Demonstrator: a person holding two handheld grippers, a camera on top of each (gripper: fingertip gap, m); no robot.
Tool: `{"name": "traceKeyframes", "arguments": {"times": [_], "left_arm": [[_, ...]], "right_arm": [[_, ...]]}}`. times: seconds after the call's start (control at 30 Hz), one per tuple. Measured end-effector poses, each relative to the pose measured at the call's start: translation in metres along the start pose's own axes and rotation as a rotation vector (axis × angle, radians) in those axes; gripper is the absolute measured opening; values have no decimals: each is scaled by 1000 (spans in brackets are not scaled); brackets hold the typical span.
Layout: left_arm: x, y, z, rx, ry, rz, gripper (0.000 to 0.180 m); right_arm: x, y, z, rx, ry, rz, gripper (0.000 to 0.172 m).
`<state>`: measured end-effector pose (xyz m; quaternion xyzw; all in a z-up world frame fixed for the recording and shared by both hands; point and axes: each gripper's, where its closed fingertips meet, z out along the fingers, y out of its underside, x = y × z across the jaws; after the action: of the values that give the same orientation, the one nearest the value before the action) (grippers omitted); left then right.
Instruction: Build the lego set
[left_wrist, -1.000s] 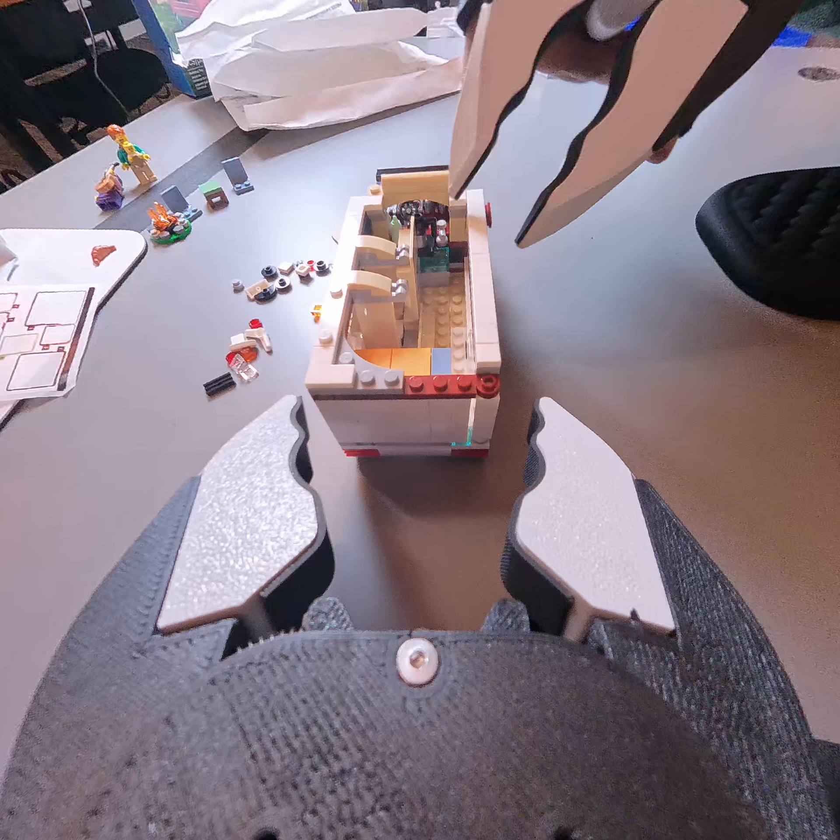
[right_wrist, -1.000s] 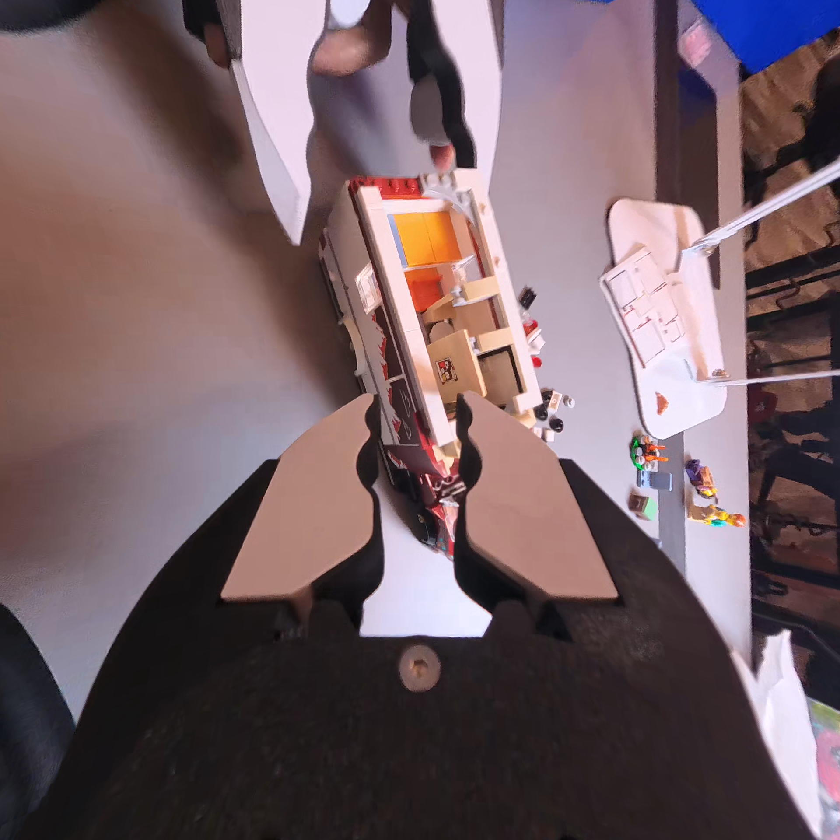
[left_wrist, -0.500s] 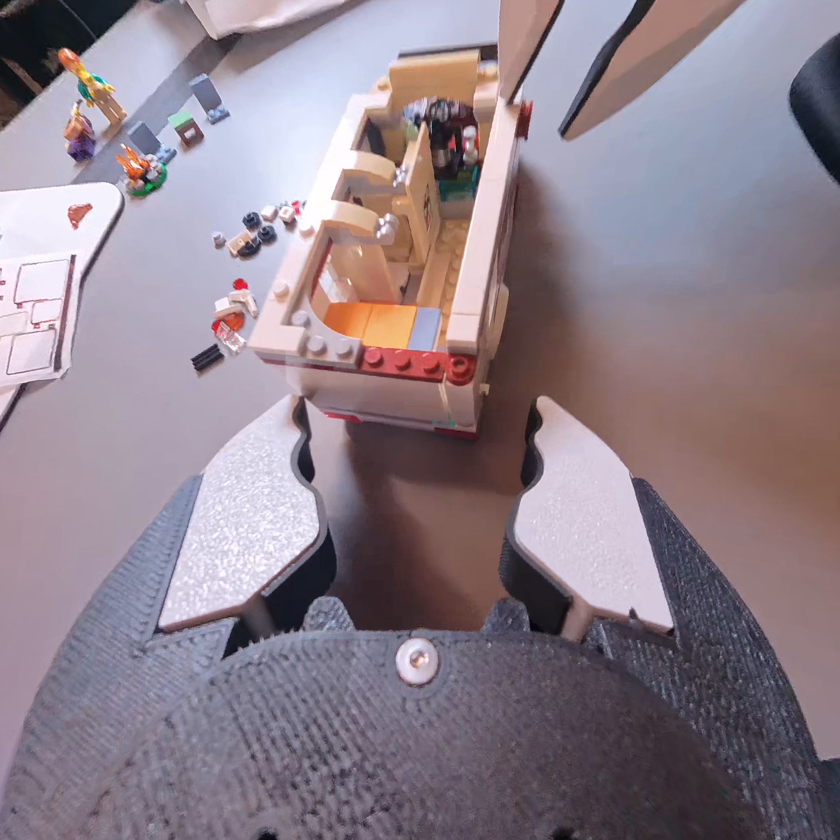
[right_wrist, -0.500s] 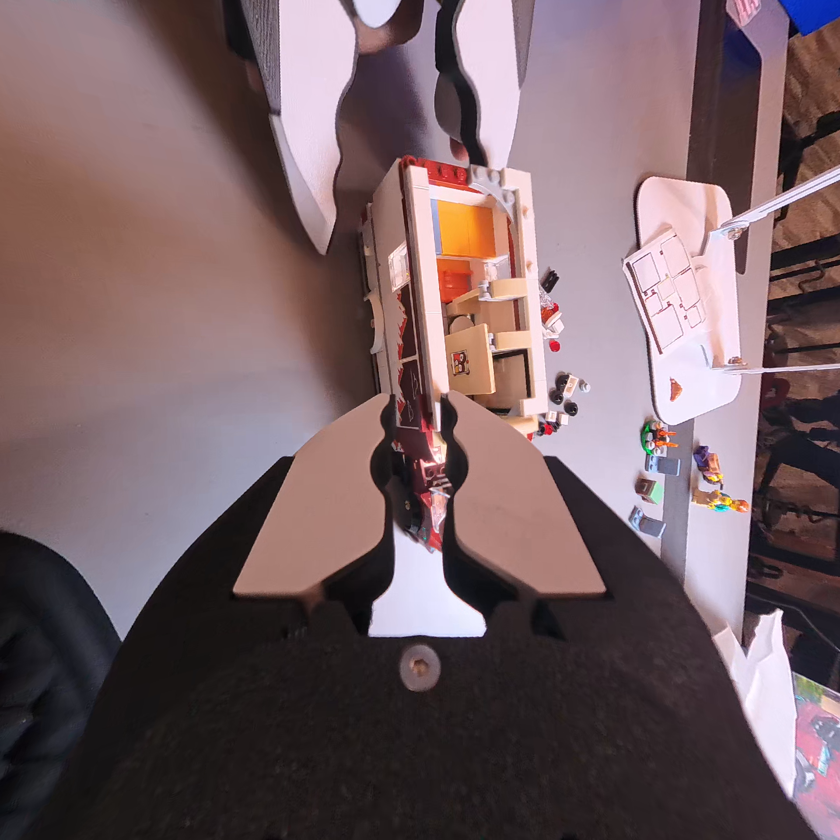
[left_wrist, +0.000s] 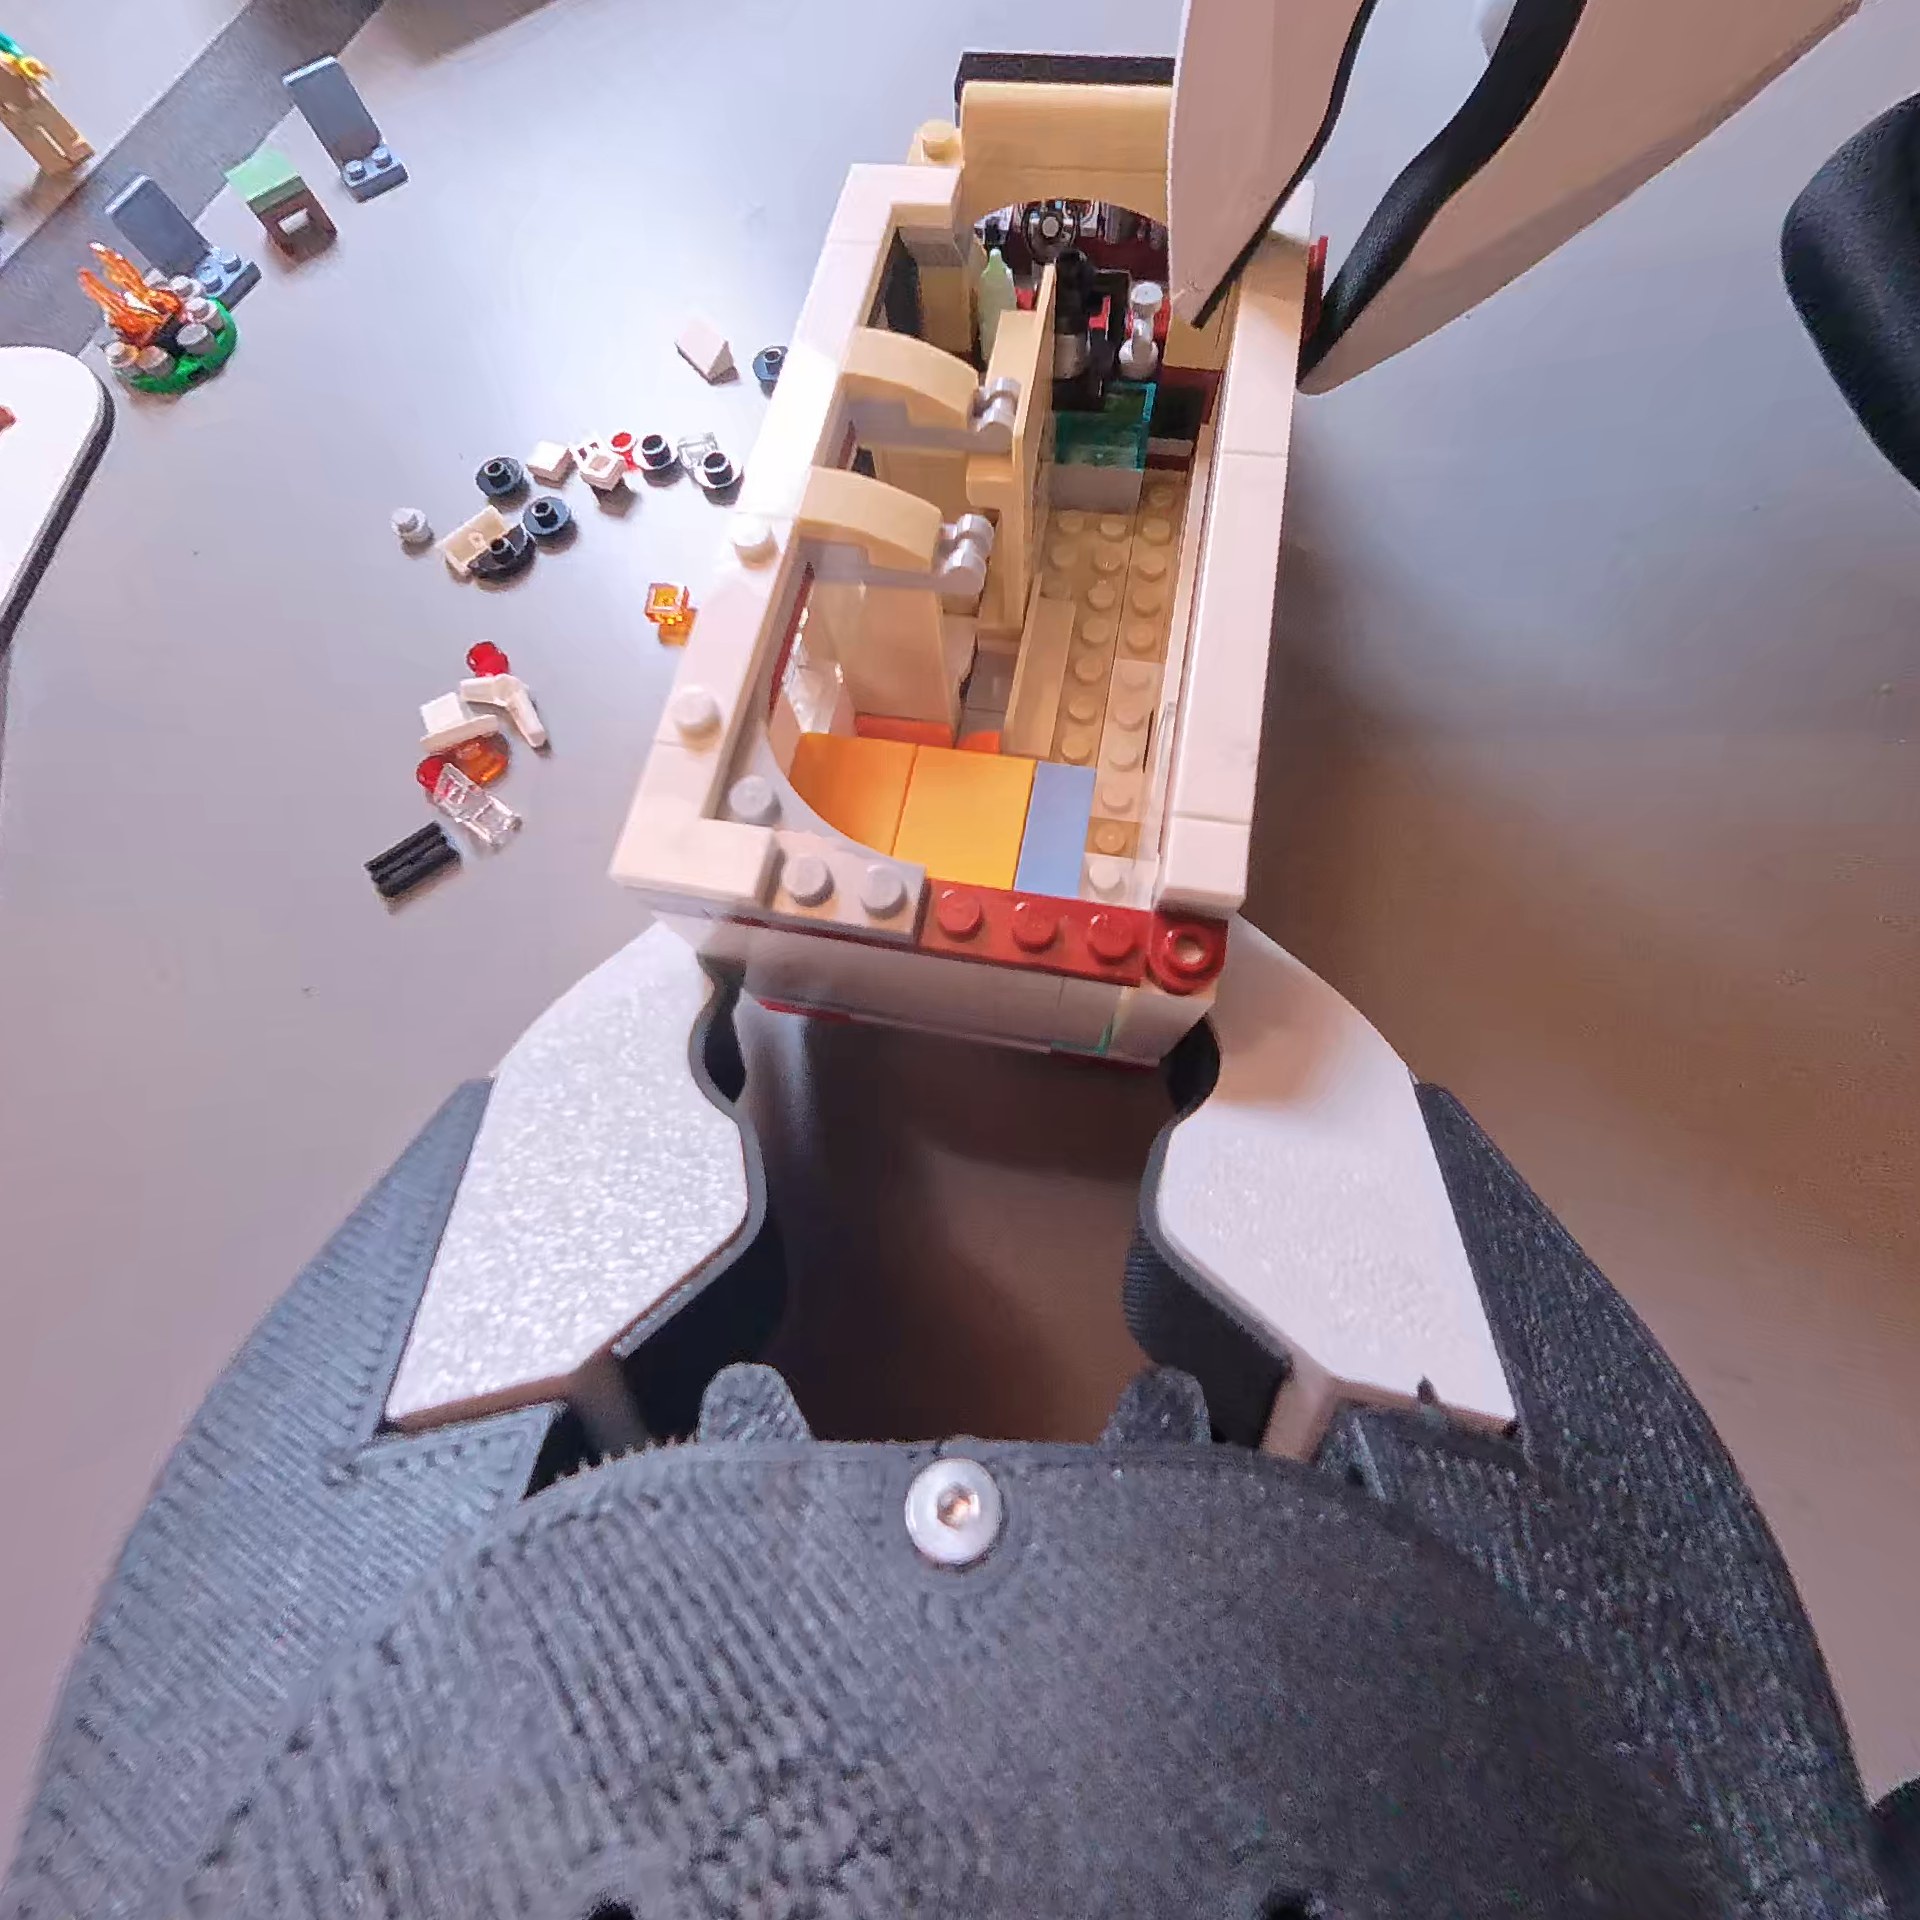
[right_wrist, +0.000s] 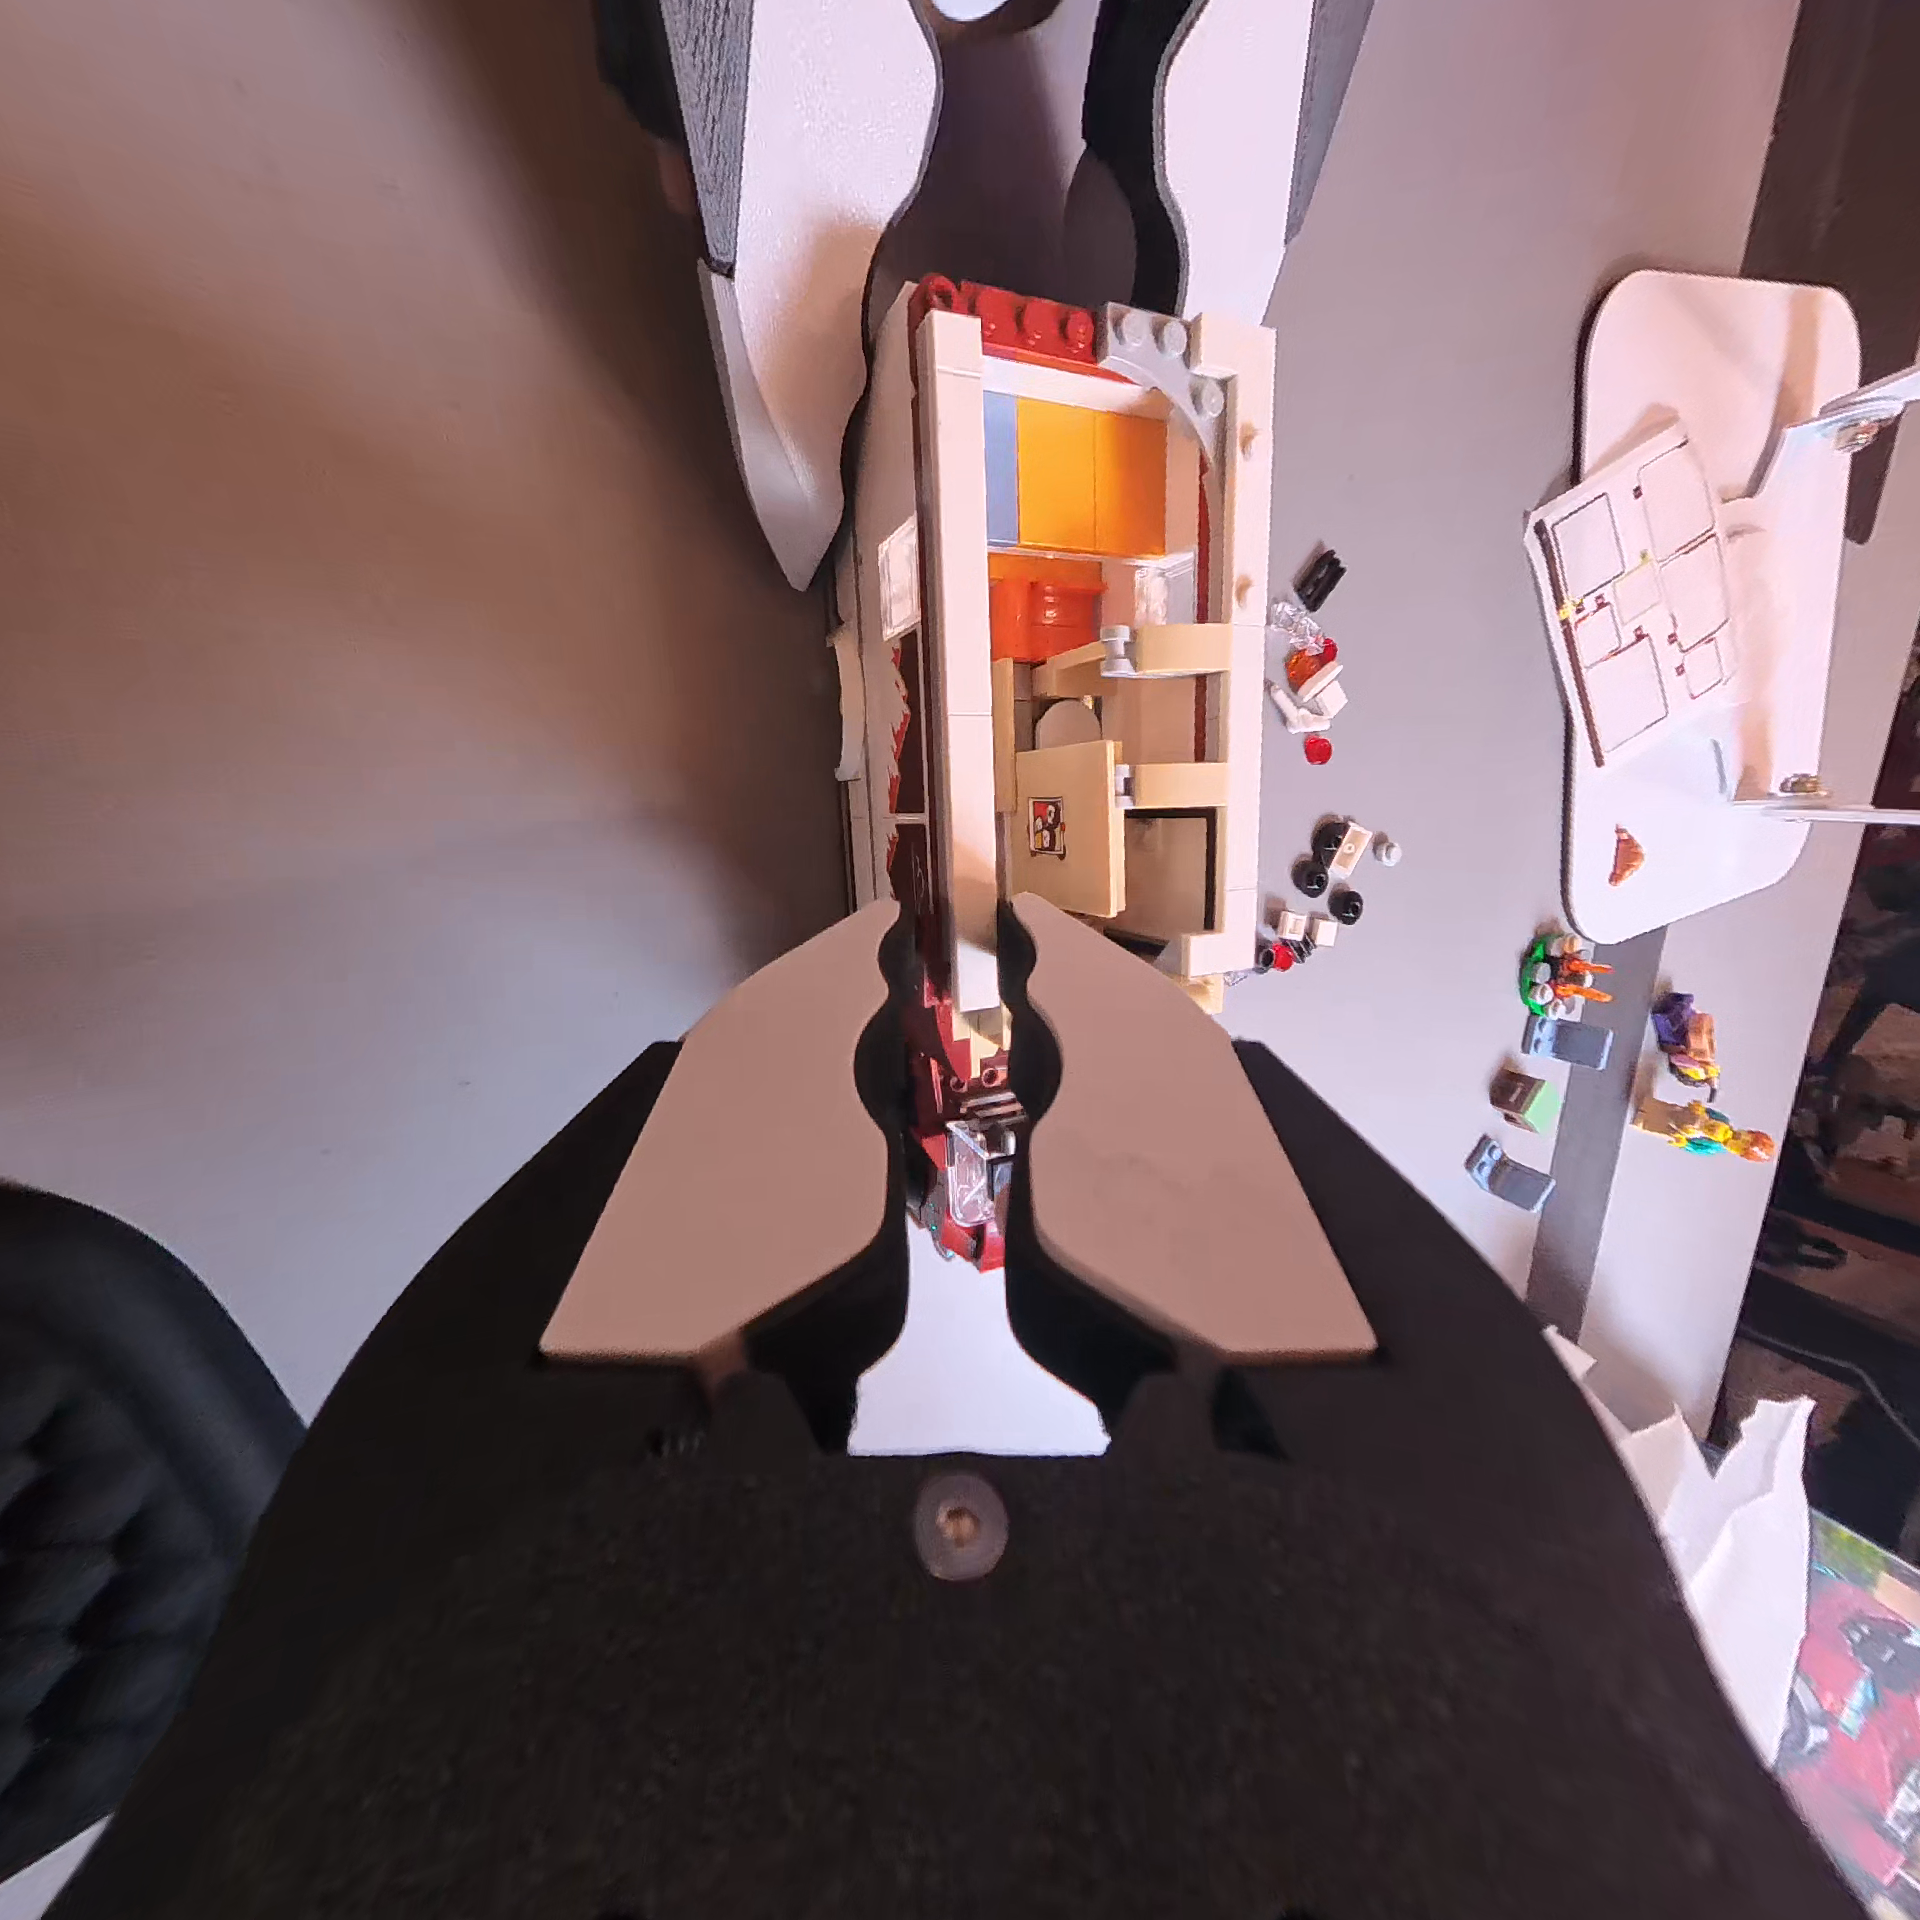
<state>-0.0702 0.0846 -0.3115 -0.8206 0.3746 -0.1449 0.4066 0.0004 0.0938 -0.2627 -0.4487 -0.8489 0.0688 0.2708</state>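
A white, tan and dark red brick-built van (left_wrist: 1039, 623) with no roof stands on the grey table (left_wrist: 1558, 831). My left gripper (left_wrist: 956, 966) is open. The van's near end, with its red stud row, sits between my fingertips, and the pads are close to its side walls; I see no firm press. My right gripper (right_wrist: 956, 914) is shut on the van's side wall (right_wrist: 961, 727) near the far end, one pad inside and one outside. In the left wrist view the right gripper's fingers (left_wrist: 1205, 208) show over that wall. In the right wrist view the left gripper's fingers (right_wrist: 790, 416) flank the van's (right_wrist: 1091, 499) other end.
Small loose pieces (left_wrist: 488, 727) lie left of the van, with a campfire piece (left_wrist: 156, 322) and grey tiles (left_wrist: 343, 125) farther off. A white board with a printed sheet (right_wrist: 1714, 623) and minifigures (right_wrist: 1694, 1122) lie beyond. A black chair (left_wrist: 1860, 291) is at the right. The grippers' ends are close to 9 cm from one another.
My left gripper moved forward until the van's near end came between its fingers, which narrowed a little. My right pads closed on the side wall. The van turned slightly.
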Motion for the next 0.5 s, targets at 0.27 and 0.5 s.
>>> {"name": "traceKeyframes", "arguments": {"times": [0.27, 0.5], "left_arm": [[5, -1, 1, -2, -12, -11, 82], [6, -1, 1, -2, -16, -14, 83]], "right_arm": [[-9, 1, -5, 18, -32, 63, 13], [-21, 0, -10, 11, -80, 85, 13]]}}
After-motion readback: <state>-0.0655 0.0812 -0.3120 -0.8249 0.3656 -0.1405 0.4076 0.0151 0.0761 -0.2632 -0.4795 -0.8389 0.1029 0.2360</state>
